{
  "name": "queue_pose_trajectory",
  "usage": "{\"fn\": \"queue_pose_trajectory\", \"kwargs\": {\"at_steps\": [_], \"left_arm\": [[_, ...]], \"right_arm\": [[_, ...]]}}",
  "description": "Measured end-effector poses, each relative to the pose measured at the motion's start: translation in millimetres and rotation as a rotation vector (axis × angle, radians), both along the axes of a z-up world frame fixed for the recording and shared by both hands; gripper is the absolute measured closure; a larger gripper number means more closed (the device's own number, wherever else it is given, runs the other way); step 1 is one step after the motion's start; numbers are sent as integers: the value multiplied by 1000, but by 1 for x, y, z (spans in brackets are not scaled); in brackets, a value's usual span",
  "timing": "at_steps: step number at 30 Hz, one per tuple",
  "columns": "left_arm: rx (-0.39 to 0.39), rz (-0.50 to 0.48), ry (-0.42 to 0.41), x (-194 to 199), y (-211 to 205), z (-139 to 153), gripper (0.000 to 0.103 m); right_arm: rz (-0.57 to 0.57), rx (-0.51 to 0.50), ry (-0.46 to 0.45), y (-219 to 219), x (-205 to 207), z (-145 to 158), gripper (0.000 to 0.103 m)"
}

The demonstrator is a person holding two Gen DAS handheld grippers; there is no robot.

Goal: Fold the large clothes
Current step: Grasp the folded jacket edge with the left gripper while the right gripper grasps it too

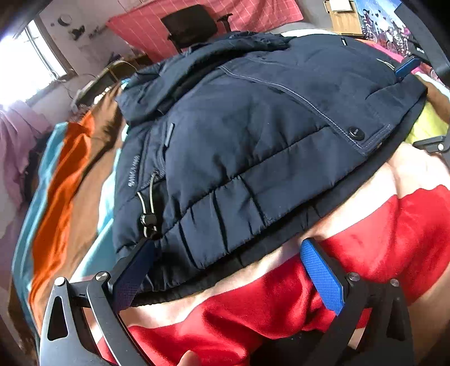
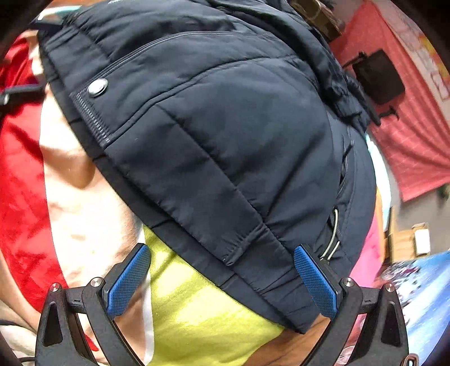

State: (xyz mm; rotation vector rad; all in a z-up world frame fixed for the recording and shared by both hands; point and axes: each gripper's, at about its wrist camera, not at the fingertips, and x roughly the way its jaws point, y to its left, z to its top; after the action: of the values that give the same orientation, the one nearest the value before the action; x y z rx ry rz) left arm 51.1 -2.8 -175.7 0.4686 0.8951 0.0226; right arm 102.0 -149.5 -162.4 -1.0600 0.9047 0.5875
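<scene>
Navy padded jacket [image 1: 253, 146] lies on the bed, over a patchwork blanket [image 1: 379, 239] of red, cream, yellow and orange.

Left gripper [image 1: 230, 270]: jaws spread wide, straddling the near hem corner; one finger touches the hem by the drawcord toggle [image 1: 147, 218].

Right gripper [image 2: 222, 281]: jaws spread over the other hem corner, nothing pinched.

Risks: closing on the slippery puffy shell may catch only the top layer, or snag the blanket beneath. Loose drawcord could tangle. Bulk may spring back, undoing the fold. Office chair [image 1: 194, 25] beyond the jacket, well apart.
</scene>
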Motion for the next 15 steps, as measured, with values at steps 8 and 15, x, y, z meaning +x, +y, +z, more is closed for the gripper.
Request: {"fn": "queue_pose_trajectory", "kwargs": {"at_steps": [8,15], "left_arm": [[9,58,-34,9,8,4,2],[9,38,-51,7,-2,12,35]], "right_arm": [[35,-34,-92,3,-3,-6,0],[52,-49,-159,10,5,-14,0]]}}
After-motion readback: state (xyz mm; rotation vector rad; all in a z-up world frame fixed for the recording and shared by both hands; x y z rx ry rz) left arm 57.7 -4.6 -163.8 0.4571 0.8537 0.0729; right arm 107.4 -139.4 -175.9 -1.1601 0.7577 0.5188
